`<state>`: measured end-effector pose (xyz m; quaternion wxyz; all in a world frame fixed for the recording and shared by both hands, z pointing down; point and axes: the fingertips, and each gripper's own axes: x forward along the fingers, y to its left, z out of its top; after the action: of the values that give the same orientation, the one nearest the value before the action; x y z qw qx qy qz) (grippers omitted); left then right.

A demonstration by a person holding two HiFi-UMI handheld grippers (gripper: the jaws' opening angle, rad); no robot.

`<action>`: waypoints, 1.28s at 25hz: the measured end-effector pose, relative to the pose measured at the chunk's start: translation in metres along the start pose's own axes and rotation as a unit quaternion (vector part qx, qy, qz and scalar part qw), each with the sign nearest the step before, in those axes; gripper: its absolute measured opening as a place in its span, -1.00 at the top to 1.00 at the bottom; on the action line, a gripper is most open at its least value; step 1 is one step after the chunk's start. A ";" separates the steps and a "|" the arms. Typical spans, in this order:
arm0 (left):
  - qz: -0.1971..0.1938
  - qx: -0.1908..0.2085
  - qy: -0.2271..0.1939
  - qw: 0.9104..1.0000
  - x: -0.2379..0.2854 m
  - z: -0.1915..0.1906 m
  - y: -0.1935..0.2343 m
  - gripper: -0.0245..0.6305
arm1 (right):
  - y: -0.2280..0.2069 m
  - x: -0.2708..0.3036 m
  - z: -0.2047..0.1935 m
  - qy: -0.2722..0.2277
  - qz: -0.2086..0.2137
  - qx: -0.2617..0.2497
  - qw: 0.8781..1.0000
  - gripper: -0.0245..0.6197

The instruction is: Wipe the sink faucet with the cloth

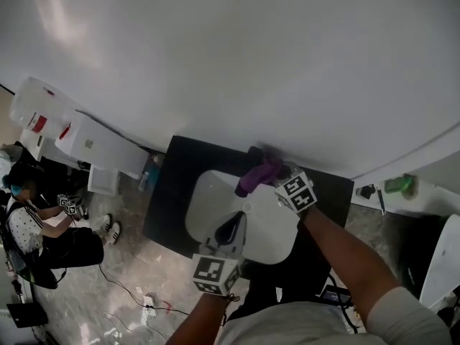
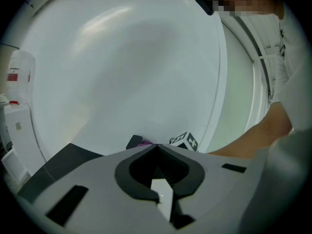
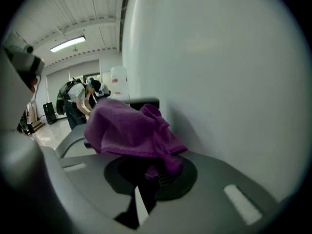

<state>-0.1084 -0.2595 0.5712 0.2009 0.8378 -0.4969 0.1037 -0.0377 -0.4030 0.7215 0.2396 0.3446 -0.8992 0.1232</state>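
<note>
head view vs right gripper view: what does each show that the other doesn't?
Head view only: the white sink, the black counter around it, and the left gripper over the basin. Right gripper view only: the jaws closed on a fold of the cloth, and a ceiling light. Both: the purple cloth held by the right gripper, close to the white wall.

Count: one left gripper (image 1: 231,229), one right gripper (image 3: 159,168), one purple cloth (image 3: 126,128) in the right gripper's jaws, one white sink (image 1: 277,230), seemingly one faucet (image 1: 254,152) beyond the cloth.
</note>
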 end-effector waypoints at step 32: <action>0.006 0.000 -0.028 1.000 -0.030 0.035 0.022 0.91 | 0.025 0.000 0.111 -0.087 -0.010 -0.041 0.995 0.84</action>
<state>-0.1426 -0.2604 0.5339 0.1865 0.8374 -0.5073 0.0810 -0.0930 -0.4277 0.6254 0.1754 0.3530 -0.9175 0.0528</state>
